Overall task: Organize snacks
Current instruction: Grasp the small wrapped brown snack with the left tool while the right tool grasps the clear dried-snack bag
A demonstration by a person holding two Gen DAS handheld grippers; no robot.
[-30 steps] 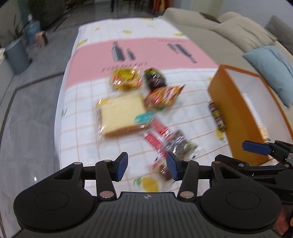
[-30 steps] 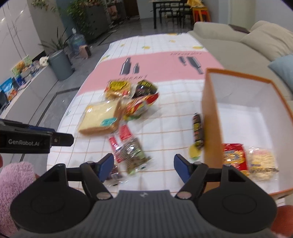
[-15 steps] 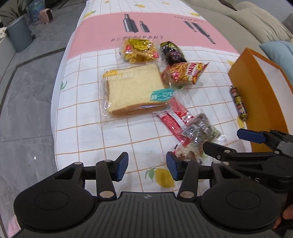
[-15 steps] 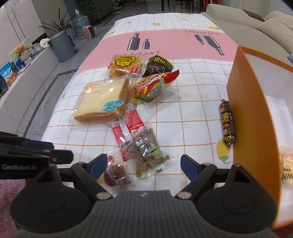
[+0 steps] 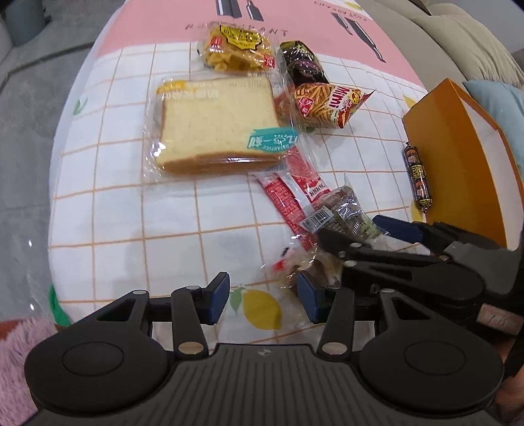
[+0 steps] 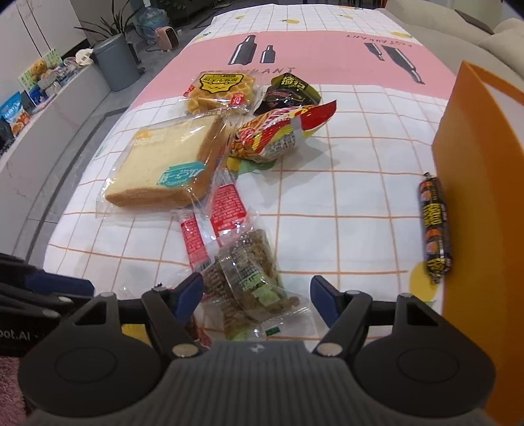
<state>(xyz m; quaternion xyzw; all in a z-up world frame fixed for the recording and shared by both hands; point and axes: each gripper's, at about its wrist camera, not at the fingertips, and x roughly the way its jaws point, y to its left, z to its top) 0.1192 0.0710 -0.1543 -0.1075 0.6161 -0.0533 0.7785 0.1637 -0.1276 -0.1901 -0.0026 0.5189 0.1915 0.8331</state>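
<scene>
With the right gripper [image 6: 255, 296] spread wide and the clear granola packet [image 6: 249, 278] lying between its fingers, lower squarely, pinch mid-packet, avoiding the red sachets [image 6: 226, 206] beyond; the left gripper [image 5: 262, 296] idles half-open.

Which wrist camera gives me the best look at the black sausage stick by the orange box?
Right wrist: the sausage stick is large and unobstructed beside the orange box. Left wrist shows it smaller, near the frame edge.

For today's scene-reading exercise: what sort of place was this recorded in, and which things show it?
Most likely a home living room: a beige sofa beside the cloth-covered table, a potted plant by a grey bin, and packaged snacks such as sliced bread.
</scene>
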